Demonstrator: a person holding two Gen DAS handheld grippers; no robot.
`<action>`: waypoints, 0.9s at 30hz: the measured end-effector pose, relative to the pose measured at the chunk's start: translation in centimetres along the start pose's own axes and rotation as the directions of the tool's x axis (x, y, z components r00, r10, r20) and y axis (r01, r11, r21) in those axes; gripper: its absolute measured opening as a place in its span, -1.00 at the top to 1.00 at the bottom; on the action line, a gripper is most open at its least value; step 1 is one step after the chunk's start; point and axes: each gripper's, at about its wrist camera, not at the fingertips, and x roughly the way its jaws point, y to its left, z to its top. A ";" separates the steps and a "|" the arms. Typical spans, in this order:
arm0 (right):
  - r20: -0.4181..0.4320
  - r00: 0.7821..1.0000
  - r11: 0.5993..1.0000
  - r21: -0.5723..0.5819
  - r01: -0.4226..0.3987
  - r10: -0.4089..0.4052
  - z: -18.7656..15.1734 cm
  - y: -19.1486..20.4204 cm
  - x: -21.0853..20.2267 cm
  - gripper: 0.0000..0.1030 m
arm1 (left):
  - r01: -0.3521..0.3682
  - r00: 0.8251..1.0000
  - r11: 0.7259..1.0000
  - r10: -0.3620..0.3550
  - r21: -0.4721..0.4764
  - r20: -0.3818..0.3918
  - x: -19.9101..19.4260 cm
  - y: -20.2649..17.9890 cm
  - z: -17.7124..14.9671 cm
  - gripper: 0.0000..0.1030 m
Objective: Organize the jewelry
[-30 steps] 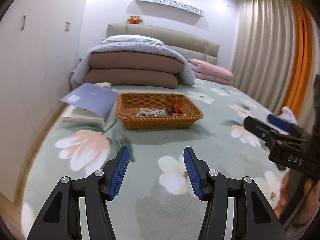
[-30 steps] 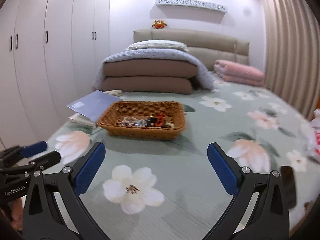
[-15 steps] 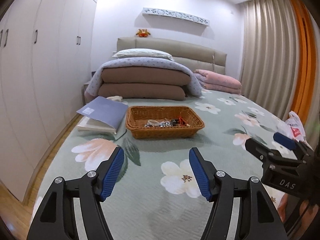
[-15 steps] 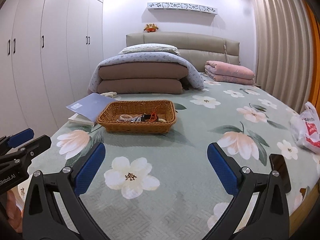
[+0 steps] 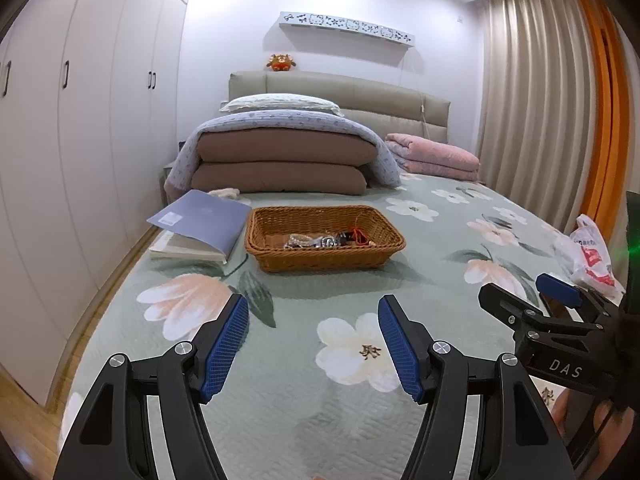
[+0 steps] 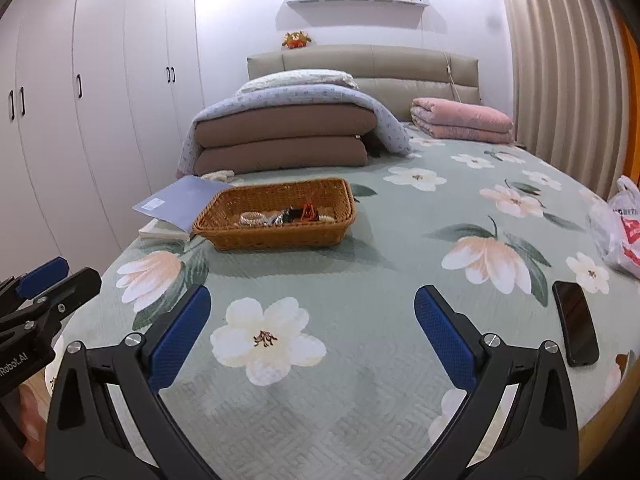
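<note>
A woven wicker basket (image 5: 324,259) (image 6: 276,238) sits on the flowered bedspread (image 5: 320,420), toward its left middle. A small heap of jewelry (image 5: 325,240) (image 6: 280,218) lies inside it: silvery pieces, a pale bangle, something dark and a red cord. My left gripper (image 5: 313,304) hovers open over the near part of the bed, well short of the basket, with nothing between its blue pads. My right gripper (image 6: 313,294) stands open wider, also empty and short of the basket. Each gripper shows at the edge of the other's view (image 5: 516,286) (image 6: 78,270).
A blue folder on a book (image 5: 200,220) lies just left of the basket. Folded quilts (image 5: 280,160) and a pink blanket (image 6: 460,118) are stacked at the headboard. A black phone (image 6: 576,324) and a plastic bag (image 6: 624,224) lie at the bed's right edge. Wardrobes (image 5: 80,140) line the left wall.
Both grippers have drawn back from the basket, which now looks smaller and farther off. The left gripper's jaws stand wider than a second ago. The phone and bag have come into the right view.
</note>
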 end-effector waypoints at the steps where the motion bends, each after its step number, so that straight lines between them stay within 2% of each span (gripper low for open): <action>1: -0.004 1.000 1.000 0.001 0.002 -0.002 -0.1 -0.1 0.2 -1.00 | -0.001 1.000 1.000 0.001 0.004 -0.002 0.0 0.0 0.0 -0.34; 27: -0.027 1.000 1.000 0.008 -0.005 0.005 -1.1 -0.1 1.4 -1.00 | -0.013 1.000 1.000 0.013 0.010 -0.015 0.2 -0.4 -0.3 -0.34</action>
